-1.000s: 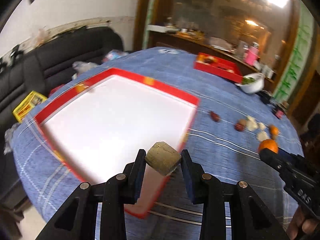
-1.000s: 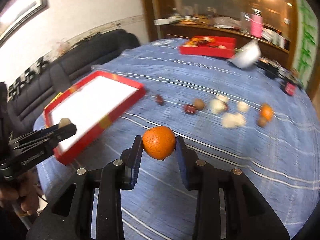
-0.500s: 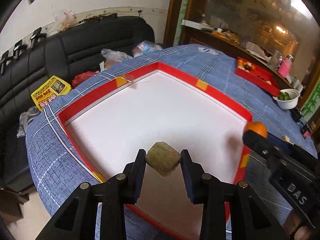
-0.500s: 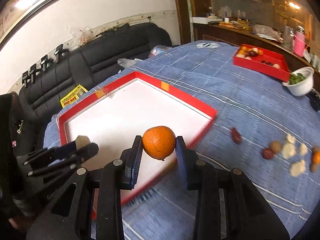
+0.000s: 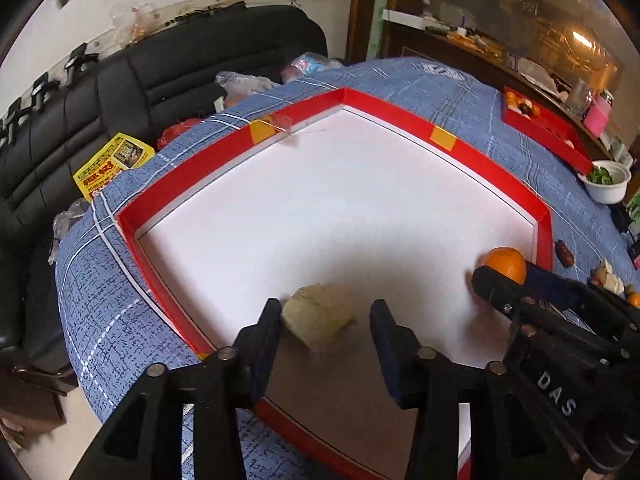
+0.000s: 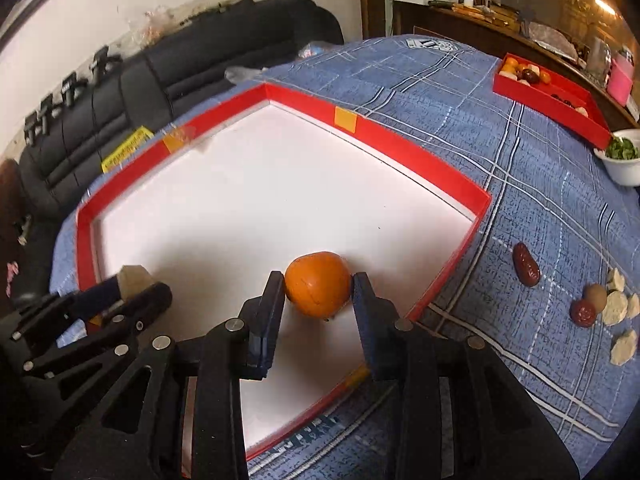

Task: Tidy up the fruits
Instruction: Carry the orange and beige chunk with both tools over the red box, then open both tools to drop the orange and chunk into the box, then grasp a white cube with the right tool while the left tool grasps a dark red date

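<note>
The left gripper [image 5: 325,314] stood spread around a pale tan, blocky fruit piece [image 5: 318,322] near the front edge of the red-rimmed, white-floored cardboard tray [image 5: 384,106]. The right gripper [image 6: 319,292], lettered "DAS", pinched a round orange [image 6: 317,289] by the tray's right edge.

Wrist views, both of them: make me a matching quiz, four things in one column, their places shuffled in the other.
1 orange
2 tan chunk
3 dark red date
4 white bowl

A on blue cloth beside the big tray
B gripped in right tongs
C holding greens, far edge
D between open left tongs

Pairs: 1-B, 2-D, 3-A, 4-C
</note>
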{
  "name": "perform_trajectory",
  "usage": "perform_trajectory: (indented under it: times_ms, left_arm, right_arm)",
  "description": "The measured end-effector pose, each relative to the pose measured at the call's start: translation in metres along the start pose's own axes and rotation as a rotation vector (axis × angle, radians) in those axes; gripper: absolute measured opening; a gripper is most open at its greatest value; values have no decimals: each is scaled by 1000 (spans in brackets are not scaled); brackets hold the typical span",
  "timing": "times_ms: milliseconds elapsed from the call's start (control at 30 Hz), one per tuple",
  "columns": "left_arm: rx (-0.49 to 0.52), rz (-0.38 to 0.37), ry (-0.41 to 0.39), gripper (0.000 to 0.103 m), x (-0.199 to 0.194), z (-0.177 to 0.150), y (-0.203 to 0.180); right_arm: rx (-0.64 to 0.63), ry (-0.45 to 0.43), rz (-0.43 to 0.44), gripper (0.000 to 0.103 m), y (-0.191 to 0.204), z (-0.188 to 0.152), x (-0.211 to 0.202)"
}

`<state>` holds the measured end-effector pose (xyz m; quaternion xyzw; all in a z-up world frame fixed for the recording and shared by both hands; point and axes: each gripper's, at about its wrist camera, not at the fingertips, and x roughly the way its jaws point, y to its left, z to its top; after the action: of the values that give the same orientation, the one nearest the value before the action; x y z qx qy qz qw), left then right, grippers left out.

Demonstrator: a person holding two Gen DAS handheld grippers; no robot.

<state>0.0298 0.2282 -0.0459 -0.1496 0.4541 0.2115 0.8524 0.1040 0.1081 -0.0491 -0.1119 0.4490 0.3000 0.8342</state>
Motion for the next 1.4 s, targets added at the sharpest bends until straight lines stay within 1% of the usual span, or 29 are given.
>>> perform_trajectory:
  times_ms: [33,67,100,133,167,233,300,367,400,433,467,500,533,567,600,667,800,833,900,1000,1067,1100,1133,1267,1367,1400]
  left_arm:
    - [2,2,8,49,-1,0,0]
    - [-4,6,19,51,-3,1,0]
    - [-16,2,30,57,-4,1,1]
    - [-41,-20,32,58,-8,2,4]
    - [-61,-37,27,58,-12,2,6]
    - [-106,-70,-2,60,-24,3,9]
    - [-134,-110,-39,64,-40,4,8]
    - [-126,-168,-131,66,-65,3,0]
    - [-114,-193,-183,70,-77,1,-6]
    - [-94,-239,-254,77,-92,-3,-14]
    - [-78,-286,-306,81,-103,-7,-22]
    - [-57,-334,-348,90,-111,-12,-30]
    - [-26,-378,-379,98,-117,-18,-40]
    - [15,-402,-378,98,-118,-24,-54]
    - [54,-417,-357,98,-116,-29,-67]
    - [137,-440,-279,98,-102,-39,-97]
    - [218,-441,-161,98,-77,-57,-138]
    - [237,-429,-134,98,-68,-60,-149]
    - [256,-436,-108,97,-60,-63,-160]
    - [273,-420,-91,96,-51,-63,-175]
    - [286,-418,-78,95,-43,-60,-183]
    - [296,-410,-82,92,-42,-59,-185]
    - [309,-397,-87,91,-40,-58,-188]
    - [318,-390,-97,91,-34,-51,-199]
    - [328,-393,-96,91,-28,-45,-207]
    - [330,-397,-96,91,-26,-43,-209]
  right_arm:
    - [-9,1,-8,47,1,0,-1]
    - [-18,-14,-15,49,1,0,-6]
    - [-20,-26,-19,51,1,-1,-11]
    - [-20,-38,-24,54,0,-1,-16]
    - [-18,-55,-27,55,-1,-1,-24]
    - [-15,-94,-18,63,-4,-3,-41]
    - [-5,-134,-6,69,-9,-9,-60]
    - [8,-177,14,72,-19,-18,-80]
    - [14,-197,21,73,-26,-25,-91]
    - [17,-210,24,73,-31,-29,-98]
    - [24,-227,24,73,-39,-36,-106]
    - [37,-240,20,73,-49,-43,-114]
    - [54,-254,18,74,-60,-50,-122]
    - [80,-266,11,74,-77,-61,-130]
    - [96,-268,0,74,-86,-66,-134]
    - [141,-264,-44,75,-115,-84,-141]
    - [239,-225,-137,76,-169,-115,-143]
    - [271,-214,-152,75,-183,-122,-143]
    - [330,-202,-160,75,-207,-131,-142]
    - [373,-185,-147,75,-227,-133,-137]
    - [371,-166,-137,75,-230,-129,-131]
    - [361,-160,-133,75,-228,-126,-127]
    - [351,-154,-130,75,-229,-122,-123]
    - [344,-145,-133,74,-232,-105,-107]
    - [348,-139,-153,66,-236,-100,-97]
    - [358,-131,-155,61,-240,-97,-93]
